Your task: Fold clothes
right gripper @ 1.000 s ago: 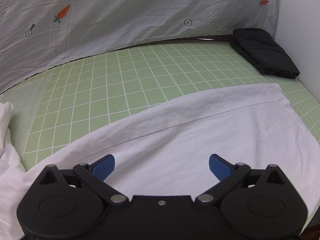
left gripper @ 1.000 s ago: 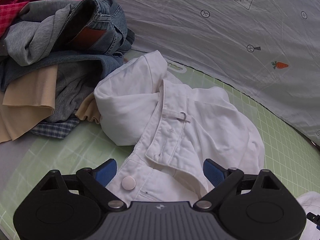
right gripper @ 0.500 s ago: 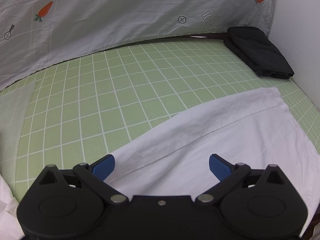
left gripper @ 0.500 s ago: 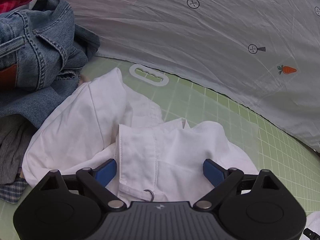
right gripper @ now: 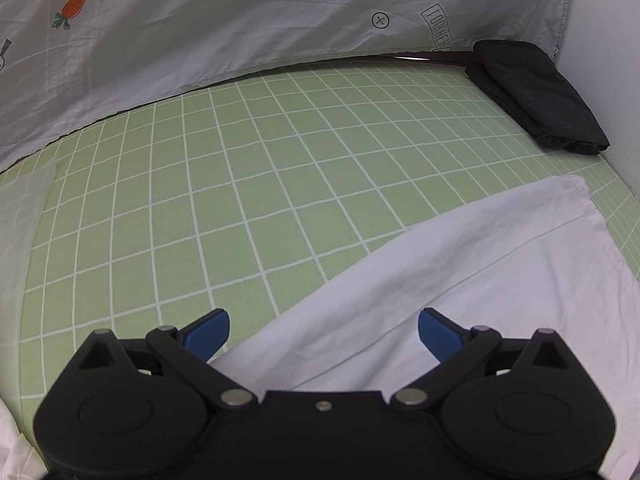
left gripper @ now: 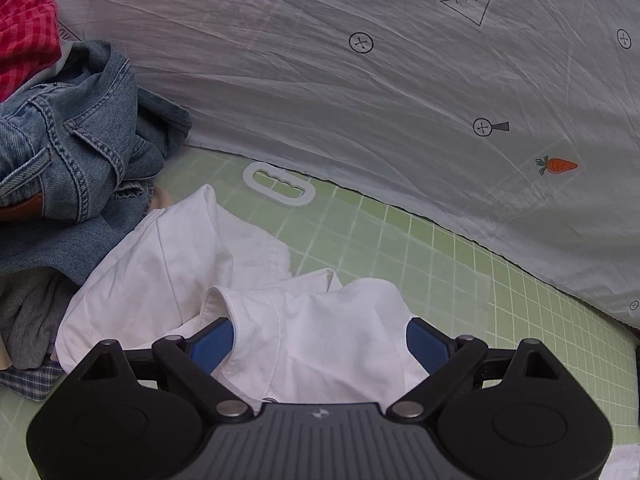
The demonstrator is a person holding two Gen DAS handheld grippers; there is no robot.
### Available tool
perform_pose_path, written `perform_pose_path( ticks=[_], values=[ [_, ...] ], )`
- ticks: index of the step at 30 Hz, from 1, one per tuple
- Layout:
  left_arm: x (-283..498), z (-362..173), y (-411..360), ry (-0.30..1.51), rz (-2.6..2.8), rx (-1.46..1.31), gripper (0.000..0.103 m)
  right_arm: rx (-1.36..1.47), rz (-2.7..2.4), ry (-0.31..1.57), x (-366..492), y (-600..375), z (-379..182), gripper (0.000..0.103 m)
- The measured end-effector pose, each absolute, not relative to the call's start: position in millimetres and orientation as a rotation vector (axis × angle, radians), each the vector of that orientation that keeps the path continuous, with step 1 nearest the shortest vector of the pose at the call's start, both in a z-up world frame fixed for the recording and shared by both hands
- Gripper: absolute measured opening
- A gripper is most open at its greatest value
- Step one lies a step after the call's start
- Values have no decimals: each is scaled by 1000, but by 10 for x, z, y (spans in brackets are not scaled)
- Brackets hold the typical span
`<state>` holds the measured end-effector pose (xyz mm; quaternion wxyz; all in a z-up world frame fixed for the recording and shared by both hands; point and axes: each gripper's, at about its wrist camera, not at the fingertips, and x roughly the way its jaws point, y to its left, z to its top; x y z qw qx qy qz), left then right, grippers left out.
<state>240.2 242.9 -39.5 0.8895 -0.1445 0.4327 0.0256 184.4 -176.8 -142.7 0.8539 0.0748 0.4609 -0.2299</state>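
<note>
White garment [left gripper: 304,332], near part hidden behind left tongs [left gripper: 320,346]

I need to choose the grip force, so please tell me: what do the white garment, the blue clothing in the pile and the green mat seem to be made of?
White garment: thin matte woven cloth, probably cotton; it creases sharply and shows stitched seams.
Blue clothing: denim; faded twill, heavy topstitching.
Green mat: smooth gridded sheet, perhaps vinyl; uncertain.
</note>
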Motion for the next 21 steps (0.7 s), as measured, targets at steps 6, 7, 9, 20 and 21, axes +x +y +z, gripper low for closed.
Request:
perform_pose_path(
  ticks=[6, 7, 9, 20, 21],
  values=[
    [2612, -542, 2173, 956, 19, -152, 93, 189, -494, 988, 1825, -1793, -1565, 102],
    [2619, -578, 2119, 957, 15, -126, 93, 188, -495, 987, 1819, -1787, -1576, 102],
    [2631, -677, 1965, 951, -9, -49, 93, 177, -491, 983, 1806, -1768, -1576, 102],
    [2538, -1018, 2036, 1014, -47, -102, 13, 172, -484, 965, 1737, -1749, -1527, 102],
    [2502, -986, 2107, 1008, -48, -138, 11, 172, -484, 963, 1730, -1751, -1523, 102]
  ],
)
